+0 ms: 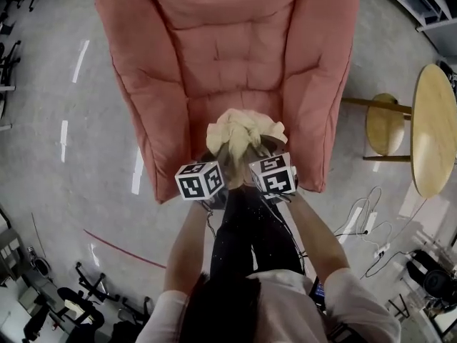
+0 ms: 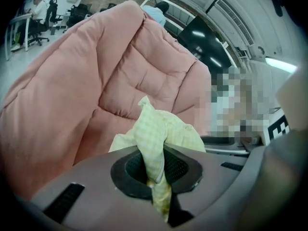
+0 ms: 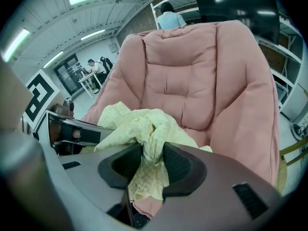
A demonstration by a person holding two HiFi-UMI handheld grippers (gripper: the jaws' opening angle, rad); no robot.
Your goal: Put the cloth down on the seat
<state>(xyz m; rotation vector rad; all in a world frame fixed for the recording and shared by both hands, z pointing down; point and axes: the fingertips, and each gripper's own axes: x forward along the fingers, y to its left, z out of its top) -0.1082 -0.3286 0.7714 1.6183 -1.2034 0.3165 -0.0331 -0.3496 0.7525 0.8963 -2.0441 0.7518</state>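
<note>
Your head view shows the cloth (image 1: 243, 133) bunched over the front of the pink seat (image 1: 235, 84), jaws hidden beneath it. Your left gripper (image 2: 155, 170) pinches a thin fold and your right gripper (image 3: 153, 160) a thicker one (seen only in their own views).

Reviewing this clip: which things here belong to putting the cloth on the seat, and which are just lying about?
Part of the job: pale yellow checked cloth, bunched; pink padded armchair; left gripper and right gripper, both with jaws shut on the cloth.
Just lying about: round wooden table; wooden stool beside it; white power strip with cables.
</note>
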